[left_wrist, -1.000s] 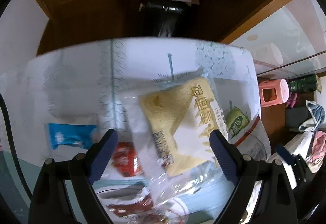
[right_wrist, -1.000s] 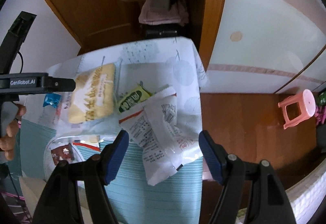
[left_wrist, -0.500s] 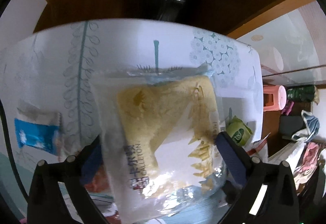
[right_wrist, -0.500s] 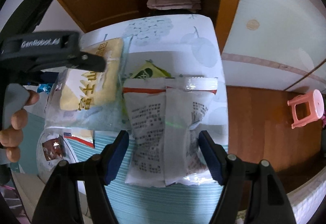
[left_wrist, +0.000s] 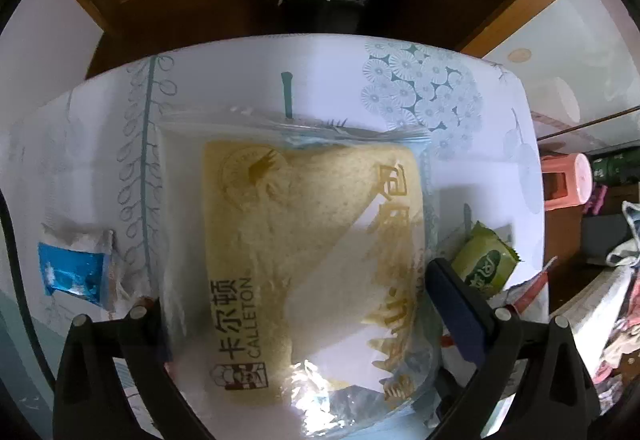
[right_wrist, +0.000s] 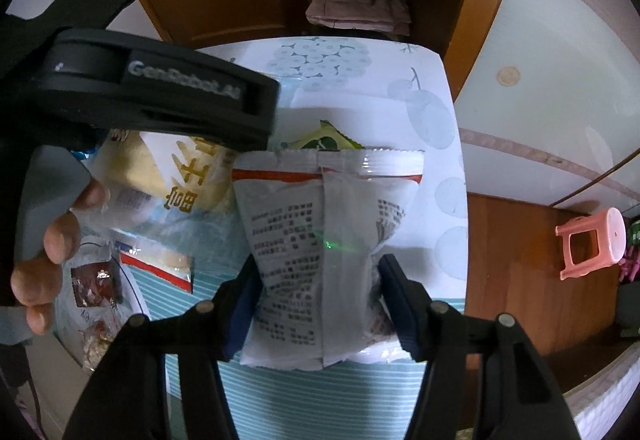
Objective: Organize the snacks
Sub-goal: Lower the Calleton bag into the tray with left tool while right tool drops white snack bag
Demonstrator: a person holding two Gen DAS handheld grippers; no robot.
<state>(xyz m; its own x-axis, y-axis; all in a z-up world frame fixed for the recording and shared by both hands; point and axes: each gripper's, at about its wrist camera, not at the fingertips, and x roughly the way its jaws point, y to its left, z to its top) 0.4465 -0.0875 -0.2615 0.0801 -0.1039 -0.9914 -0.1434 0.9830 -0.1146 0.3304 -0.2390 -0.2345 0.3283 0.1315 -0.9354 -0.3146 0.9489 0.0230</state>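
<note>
A clear packet of yellow sliced bread (left_wrist: 312, 260) lies on the flowered tablecloth (left_wrist: 224, 87). My left gripper (left_wrist: 296, 288) points down over it, open wide, with the packet between its fingers; the left finger is hidden behind the wrapper. In the right wrist view the bread packet (right_wrist: 176, 175) shows under the left gripper's black body (right_wrist: 160, 95). A white snack bag (right_wrist: 320, 240) with printed text lies back side up. My right gripper (right_wrist: 318, 264) is closing on it, and both pads press its sides.
A green packet (left_wrist: 484, 268) lies between the bread and the white bag. Left of the bread is a blue packet (left_wrist: 72, 272). A plate with snacks (right_wrist: 96, 288) sits front left. A hand (right_wrist: 52, 248) holds the left gripper. Beyond the table's right edge stands a pink stool (right_wrist: 592, 244).
My left gripper spread wider and came down over the bread packet. The right gripper sank onto the white bag, which now lies straight, and its jaws narrowed until they touch it.
</note>
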